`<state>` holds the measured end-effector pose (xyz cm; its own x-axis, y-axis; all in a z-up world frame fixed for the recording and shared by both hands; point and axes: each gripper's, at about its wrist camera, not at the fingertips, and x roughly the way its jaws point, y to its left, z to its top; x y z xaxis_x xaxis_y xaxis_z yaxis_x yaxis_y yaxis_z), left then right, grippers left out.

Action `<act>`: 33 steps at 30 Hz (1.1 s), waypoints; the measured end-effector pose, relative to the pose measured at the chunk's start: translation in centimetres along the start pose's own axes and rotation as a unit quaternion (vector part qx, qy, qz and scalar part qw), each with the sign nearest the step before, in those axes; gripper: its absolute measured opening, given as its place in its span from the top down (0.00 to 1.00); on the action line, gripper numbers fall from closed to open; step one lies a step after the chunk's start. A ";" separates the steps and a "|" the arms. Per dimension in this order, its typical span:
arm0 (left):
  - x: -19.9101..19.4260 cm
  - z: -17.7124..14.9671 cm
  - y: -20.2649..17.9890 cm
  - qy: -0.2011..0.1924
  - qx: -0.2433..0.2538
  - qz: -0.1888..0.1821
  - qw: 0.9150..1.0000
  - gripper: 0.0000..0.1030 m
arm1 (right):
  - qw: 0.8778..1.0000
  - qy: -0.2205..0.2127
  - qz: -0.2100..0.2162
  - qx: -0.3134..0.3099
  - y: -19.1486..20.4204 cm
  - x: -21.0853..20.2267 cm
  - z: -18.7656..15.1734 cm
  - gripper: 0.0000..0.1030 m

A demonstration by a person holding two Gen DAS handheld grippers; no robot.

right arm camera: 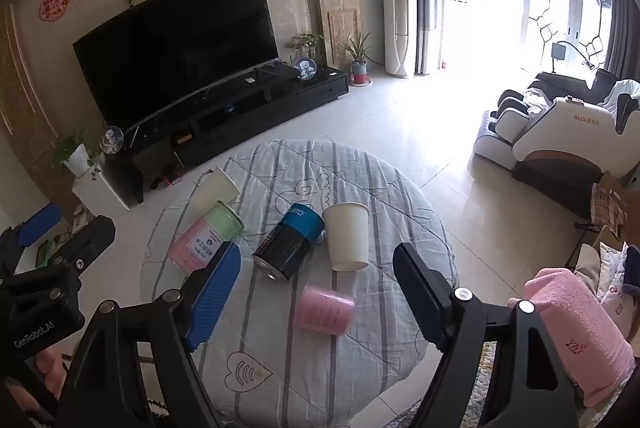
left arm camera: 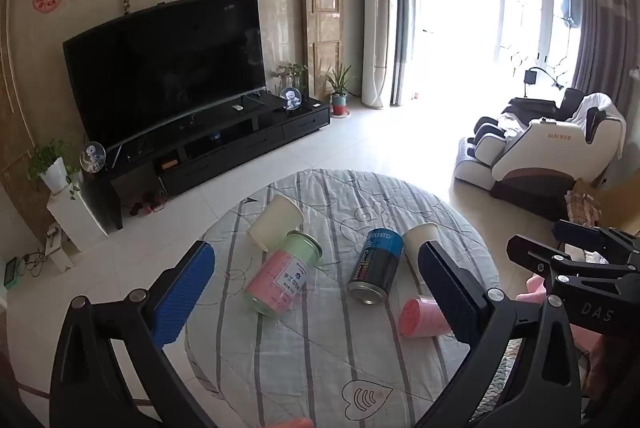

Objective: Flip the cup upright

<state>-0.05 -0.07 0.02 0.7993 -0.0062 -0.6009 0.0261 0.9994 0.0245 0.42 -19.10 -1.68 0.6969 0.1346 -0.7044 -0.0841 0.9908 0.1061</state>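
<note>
On the round worktop (right arm camera: 400, 188), covered with a grey-striped quilted cloth, five containers are grouped around its middle. A white paper cup (right arm camera: 347, 237) stands mouth-down at the centre, toward the right edge, its base pointing up. Just left of it, a blue and black can (right arm camera: 289, 246) lies on its side, close beside the cup. Further left, a clear jar (right arm camera: 205, 237) with pink and green contents also lies on its side, and a second white paper cup (right arm camera: 216, 189) lies tipped over near the far left edge, touching the jar's green end. A pink cup (right arm camera: 324, 313) lies on its side nearer the front edge.

The right gripper (right arm camera: 316, 300) hovers above the front of the worktop, jaws wide apart and holding nothing. The left gripper (left arm camera: 316, 292) hovers likewise, jaws spread and empty, framing the can and jar.

Beyond the worktop, a large dark television (right arm camera: 176, 44) stands against the wall.
</note>
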 end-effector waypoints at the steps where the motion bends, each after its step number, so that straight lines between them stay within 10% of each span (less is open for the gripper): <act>1: 0.0 0.0 -0.1 0.000 0.000 -0.002 1.000 0.00 | 1.000 0.005 0.004 0.005 -0.1 0.0 0.0 0.22; 33: -0.8 0.4 0.1 -0.020 -0.008 -0.006 1.000 0.00 | 1.000 0.004 0.000 -0.008 0.0 -0.2 -0.2 0.22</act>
<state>-0.43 -0.01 0.82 0.8225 -0.0194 -0.5684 0.0265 0.9996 0.0042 0.17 -19.15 -1.73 0.6911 0.1346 -0.7102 -0.0960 0.9909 0.0945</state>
